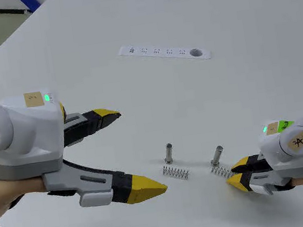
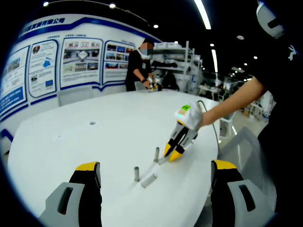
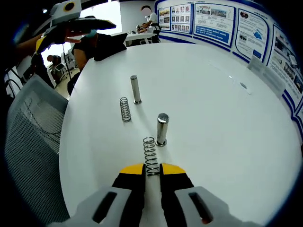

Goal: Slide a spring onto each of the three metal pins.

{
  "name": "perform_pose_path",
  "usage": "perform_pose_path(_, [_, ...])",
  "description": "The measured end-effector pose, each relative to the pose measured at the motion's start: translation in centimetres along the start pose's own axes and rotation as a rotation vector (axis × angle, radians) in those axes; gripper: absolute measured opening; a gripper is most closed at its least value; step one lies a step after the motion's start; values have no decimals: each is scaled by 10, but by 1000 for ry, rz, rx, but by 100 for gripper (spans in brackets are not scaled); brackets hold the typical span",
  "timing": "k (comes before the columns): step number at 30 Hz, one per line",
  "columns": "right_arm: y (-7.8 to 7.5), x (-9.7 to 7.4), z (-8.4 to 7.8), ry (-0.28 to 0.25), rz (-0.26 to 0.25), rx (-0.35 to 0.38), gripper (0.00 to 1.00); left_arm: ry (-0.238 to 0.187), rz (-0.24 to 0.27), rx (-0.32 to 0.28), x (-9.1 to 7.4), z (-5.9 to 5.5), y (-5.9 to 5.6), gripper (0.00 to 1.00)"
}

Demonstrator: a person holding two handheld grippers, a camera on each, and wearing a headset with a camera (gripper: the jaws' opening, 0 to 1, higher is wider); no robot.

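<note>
Your right gripper (image 3: 151, 169) has its jaws pinched almost together on the end of the near spring (image 3: 150, 153), which lies flat on the white table (image 3: 213, 104) straight ahead of the tips. The near pin (image 3: 162, 127) stands upright just beyond, to the right. Further ahead and left stands the far pin (image 3: 135, 89) with the far spring (image 3: 125, 109) lying beside it. Your left gripper (image 1: 141, 151) is spread wide with nothing between its jaws, and both pins are well ahead of it.
</note>
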State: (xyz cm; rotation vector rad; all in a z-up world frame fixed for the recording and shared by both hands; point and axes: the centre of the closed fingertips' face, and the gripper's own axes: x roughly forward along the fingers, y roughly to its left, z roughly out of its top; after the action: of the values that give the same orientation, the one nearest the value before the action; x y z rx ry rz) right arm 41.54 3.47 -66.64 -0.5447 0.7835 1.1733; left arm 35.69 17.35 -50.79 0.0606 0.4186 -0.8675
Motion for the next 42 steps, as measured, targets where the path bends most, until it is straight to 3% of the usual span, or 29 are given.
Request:
perform_pose_path(14, [6, -1, -1, 22, 7, -31, 11, 11, -12, 2, 4, -3, -4, 98])
perform_pose_path(24, [17, -22, 12, -9, 24, -70, 10, 16, -21, 14, 13, -3, -9, 97])
perform_pose_path(34, [25, -61, 49, -58, 43, -176, 10, 13, -45, 18, 26, -2, -18, 93])
perform_pose_path(42, [52, -86, 83, -97, 94, -301, 10, 26, -97, 57, 42, 2, -35, 84])
